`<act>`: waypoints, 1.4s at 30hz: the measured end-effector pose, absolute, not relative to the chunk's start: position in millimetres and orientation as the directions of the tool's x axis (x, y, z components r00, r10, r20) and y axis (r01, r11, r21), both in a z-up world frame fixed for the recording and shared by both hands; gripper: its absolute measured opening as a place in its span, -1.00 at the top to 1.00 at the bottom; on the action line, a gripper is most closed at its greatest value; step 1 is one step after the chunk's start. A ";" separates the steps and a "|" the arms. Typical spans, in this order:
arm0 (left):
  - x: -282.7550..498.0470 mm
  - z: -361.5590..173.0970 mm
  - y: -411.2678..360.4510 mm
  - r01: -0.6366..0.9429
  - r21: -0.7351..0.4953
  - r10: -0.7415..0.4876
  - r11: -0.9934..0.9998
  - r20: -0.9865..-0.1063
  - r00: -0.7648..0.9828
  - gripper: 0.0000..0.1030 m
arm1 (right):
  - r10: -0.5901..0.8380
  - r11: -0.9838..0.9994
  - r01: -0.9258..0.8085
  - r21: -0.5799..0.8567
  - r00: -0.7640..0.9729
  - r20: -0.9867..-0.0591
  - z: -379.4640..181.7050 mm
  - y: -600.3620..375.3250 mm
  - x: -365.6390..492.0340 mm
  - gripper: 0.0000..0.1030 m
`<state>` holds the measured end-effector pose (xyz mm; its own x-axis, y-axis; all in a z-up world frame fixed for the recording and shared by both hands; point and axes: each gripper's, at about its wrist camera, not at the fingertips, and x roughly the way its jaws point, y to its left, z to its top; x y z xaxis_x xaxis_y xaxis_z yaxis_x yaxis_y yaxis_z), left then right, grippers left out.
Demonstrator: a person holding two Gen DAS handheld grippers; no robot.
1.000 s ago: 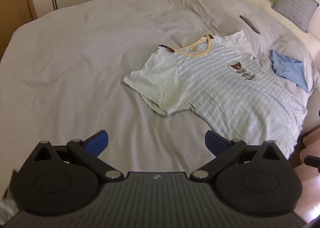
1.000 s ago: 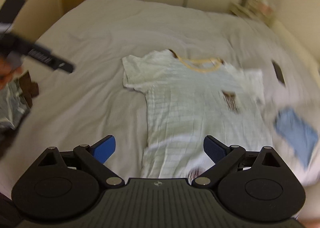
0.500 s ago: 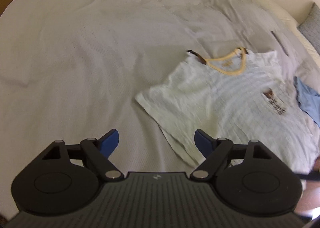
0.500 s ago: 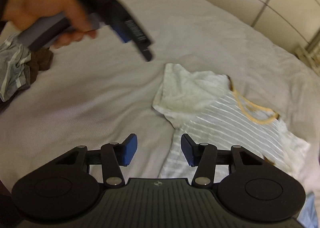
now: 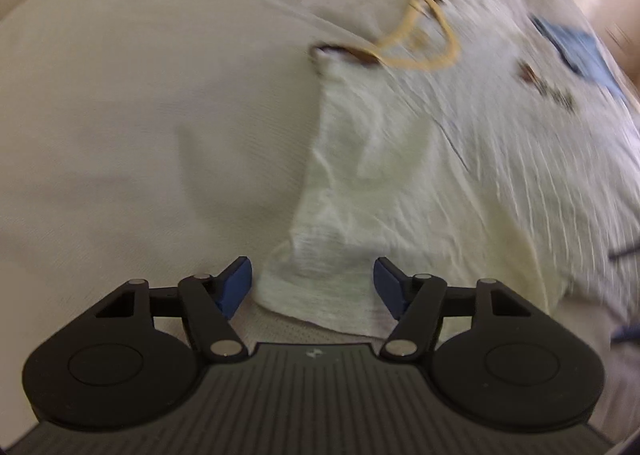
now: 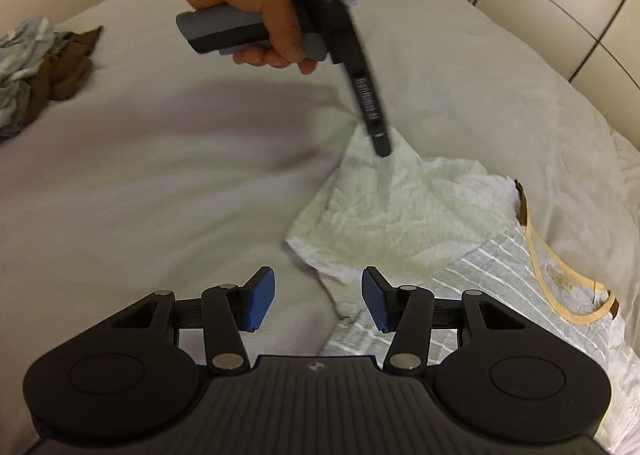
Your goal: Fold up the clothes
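T-shirt (image 6: 420, 215) flat on bed (image 6: 160, 159), centre-right of frame. Left claw (image 5: 312, 285) apart, just been closing, sleeve hem between pads, unpinched. Right claw (image 6: 318, 301) apart, half-closed, straddling sleeve edge. Risk: pads snag bedsheet too, or hem slips, spoiling fold.

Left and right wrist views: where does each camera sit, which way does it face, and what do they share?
Left wrist: on the left gripper, looking steeply down at the T-shirt sleeve between open jaws that have just been closing; no hand shows.
Right wrist: on the right gripper, looking down over the bed at the sleeve; the left hand and its gripper show, jaws open.
Shared: T-shirt, yellow collar, bed.
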<state>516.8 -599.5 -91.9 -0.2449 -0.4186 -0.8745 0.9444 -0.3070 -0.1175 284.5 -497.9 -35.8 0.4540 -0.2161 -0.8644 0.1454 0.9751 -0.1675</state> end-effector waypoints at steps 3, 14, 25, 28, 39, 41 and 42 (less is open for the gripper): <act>521.2 -95.8 -605.4 0.923 -0.169 -0.363 -0.346 -0.883 -0.298 0.09 | -0.224 0.972 0.164 -0.167 0.442 -0.869 -45.8 -504.7 283.3 0.02; 547.2 -78.8 -608.4 0.933 -0.207 -0.306 -0.294 -0.904 -0.297 0.95 | -0.260 0.965 0.134 -0.224 0.434 -0.863 -68.1 -483.7 301.1 0.02; 554.5 -90.0 -598.8 0.950 -0.245 -0.334 -0.195 -0.894 -0.299 0.56 | -0.377 0.918 0.056 -0.392 0.428 -0.821 -97.3 -469.7 329.1 0.23; 553.4 -89.4 -600.2 0.948 -0.270 -0.322 -0.166 -0.894 -0.311 0.95 | -0.376 0.920 0.066 -0.386 0.430 -0.821 -99.6 -471.9 333.1 0.73; 546.2 -47.3 -626.8 0.933 -0.350 -0.328 0.086 -0.894 -0.305 1.00 | -0.254 0.813 0.557 0.169 0.601 -0.758 -49.7 -545.4 285.4 0.96; 538.9 -44.2 -639.9 0.921 -0.375 -0.328 0.100 -0.887 -0.326 1.00 | -0.232 0.708 0.635 0.310 0.624 -0.746 -49.9 -567.8 269.6 0.93; 534.7 -43.0 -646.9 0.916 -0.387 -0.328 0.103 -0.883 -0.336 1.00 | -0.223 0.655 0.662 0.364 0.630 -0.744 -52.1 -576.7 262.6 0.91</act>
<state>534.7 -646.9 -43.0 -0.3364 -0.3276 -0.8829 0.9162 0.1031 -0.3873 262.6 -576.7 -52.1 0.6299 -0.2234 -0.7438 0.6622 0.6550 0.3640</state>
